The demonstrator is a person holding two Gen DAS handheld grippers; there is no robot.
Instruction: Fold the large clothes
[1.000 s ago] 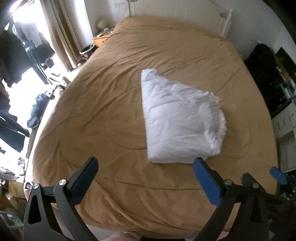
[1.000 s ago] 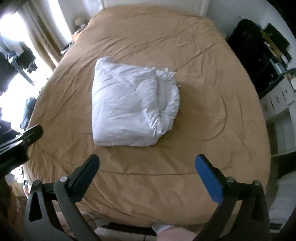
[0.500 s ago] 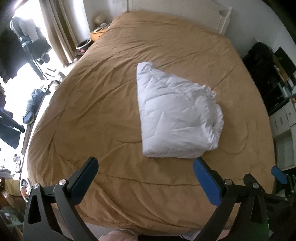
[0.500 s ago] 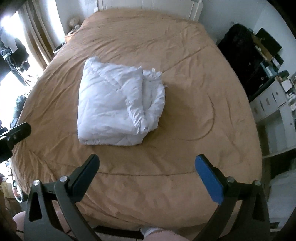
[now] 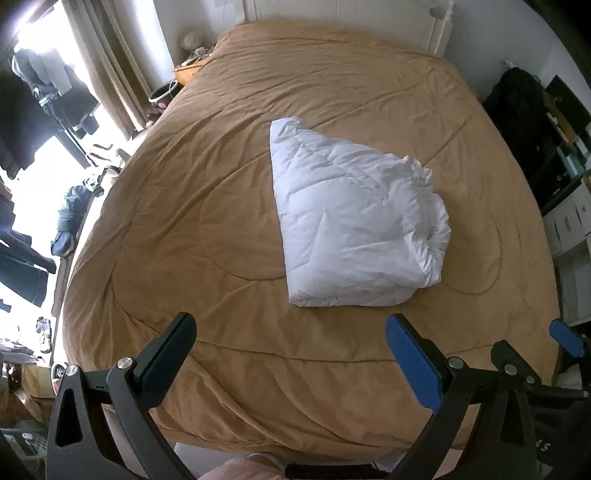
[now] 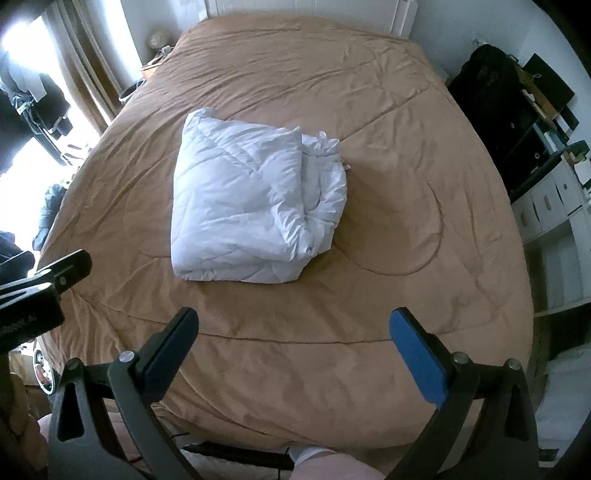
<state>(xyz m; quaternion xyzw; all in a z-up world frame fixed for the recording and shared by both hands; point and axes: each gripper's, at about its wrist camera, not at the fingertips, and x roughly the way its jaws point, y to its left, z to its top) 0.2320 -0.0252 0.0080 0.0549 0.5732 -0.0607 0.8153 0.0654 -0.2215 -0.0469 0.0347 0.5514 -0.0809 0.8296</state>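
A white quilted garment (image 5: 351,218) lies folded into a thick bundle on the tan bedspread (image 5: 184,206), with a bunched edge on its right side. It also shows in the right wrist view (image 6: 251,206). My left gripper (image 5: 291,354) is open and empty, held above the bed's near edge, well short of the bundle. My right gripper (image 6: 295,343) is open and empty too, above the near edge. The right gripper's tip shows at the left wrist view's right edge (image 5: 565,338).
The bed's white headboard (image 5: 332,18) is at the far end. Curtains and hanging clothes (image 5: 44,96) stand to the left by a bright window. Dark bags and white shelving (image 6: 546,155) line the right wall. A nightstand (image 5: 188,68) sits far left.
Both grippers have pulled back and up from the bed, so the bundle looks smaller and farther. The bundle has not moved.
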